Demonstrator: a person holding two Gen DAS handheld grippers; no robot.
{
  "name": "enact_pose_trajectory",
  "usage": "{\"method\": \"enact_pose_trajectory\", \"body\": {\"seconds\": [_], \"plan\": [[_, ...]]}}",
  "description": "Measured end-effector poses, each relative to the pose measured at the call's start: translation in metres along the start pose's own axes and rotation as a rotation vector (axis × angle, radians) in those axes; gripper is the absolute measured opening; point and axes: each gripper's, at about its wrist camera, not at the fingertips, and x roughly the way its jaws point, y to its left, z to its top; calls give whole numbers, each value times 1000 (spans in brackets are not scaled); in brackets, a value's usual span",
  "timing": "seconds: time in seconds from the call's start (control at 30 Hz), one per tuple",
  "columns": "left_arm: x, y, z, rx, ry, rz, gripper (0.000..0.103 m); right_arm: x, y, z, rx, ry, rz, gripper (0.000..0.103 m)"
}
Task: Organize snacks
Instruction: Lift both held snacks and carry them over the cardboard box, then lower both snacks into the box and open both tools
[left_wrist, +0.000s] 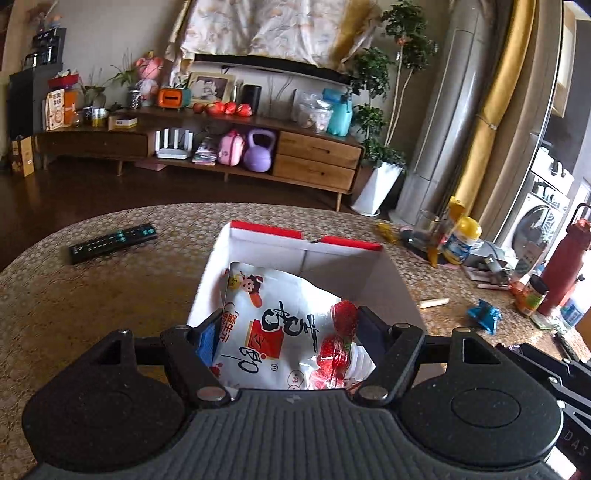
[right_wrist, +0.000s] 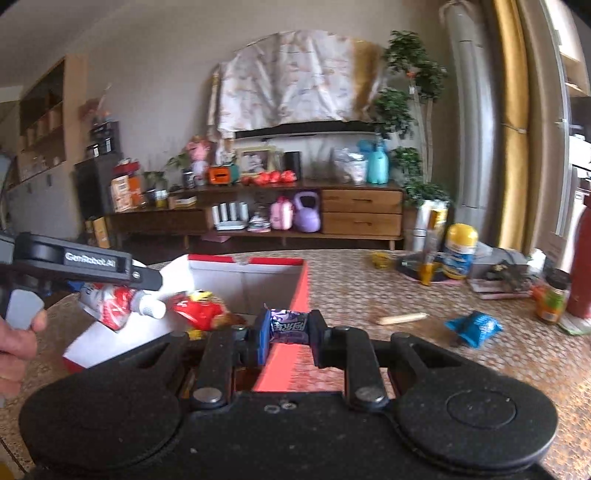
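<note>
The red-and-white box (left_wrist: 402, 291) sits open on the table (left_wrist: 110, 295), and everything is best placed from it. Over its near end, the left hand-held gripper (left_wrist: 284, 334) has its jaws spread fairly wide, with the white snack bag (left_wrist: 273, 317) printed with strawberries lying between them; the pads seem to press the bag's two edges, so it looks held, hanging half inside the box. From the right wrist view this bag droops below the left hand-held gripper, above a red packet (right_wrist: 199, 310) already lying in the box.

At the box's right wall, the right hand-held gripper (right_wrist: 288, 334) is nearly closed on a small purple candy packet (right_wrist: 288, 325), pinched across its width just above the red rim.

These are light, soft, air-filled wrappers: they will crumple and yield rather than resist, and glossy film can slip, so I judge a grip across the sealed edge or the middle of the pouch safest, with gentle pressure to avoid crushing the contents.

Well right of the box, a blue snack packet (right_wrist: 474, 326) and a wooden stick (right_wrist: 402, 318) lie on the table. Further right stand a yellow-capped bottle (right_wrist: 460, 254) and a red flask (right_wrist: 581, 266). To the box's left lies a remote control (left_wrist: 112, 242).
</note>
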Motion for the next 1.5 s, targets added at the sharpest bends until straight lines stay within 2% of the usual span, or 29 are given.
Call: {"method": "enact_pose_trajectory", "body": {"seconds": [0.17, 0.43, 0.6, 0.8, 1.23, 1.5], "plan": [[1, 10, -2, -11, 9, 3, 74, 10, 24, 4, -44, 23, 50, 20], [7, 16, -7, -5, 28, 0, 74, 41, 52, -1, -102, 127, 120, 20], [13, 13, -12, 19, 46, -3, 74, 58, 61, -11, -135, 220, 132, 20], [23, 9, -15, 34, 67, -7, 74, 65, 68, -18, -172, 281, 137, 21], [37, 6, -20, 48, 101, -1, 74, 67, 71, -20, -186, 285, 124, 27], [45, 3, -24, 52, 123, 2, 73, 58, 72, -19, -196, 257, 108, 41]]}}
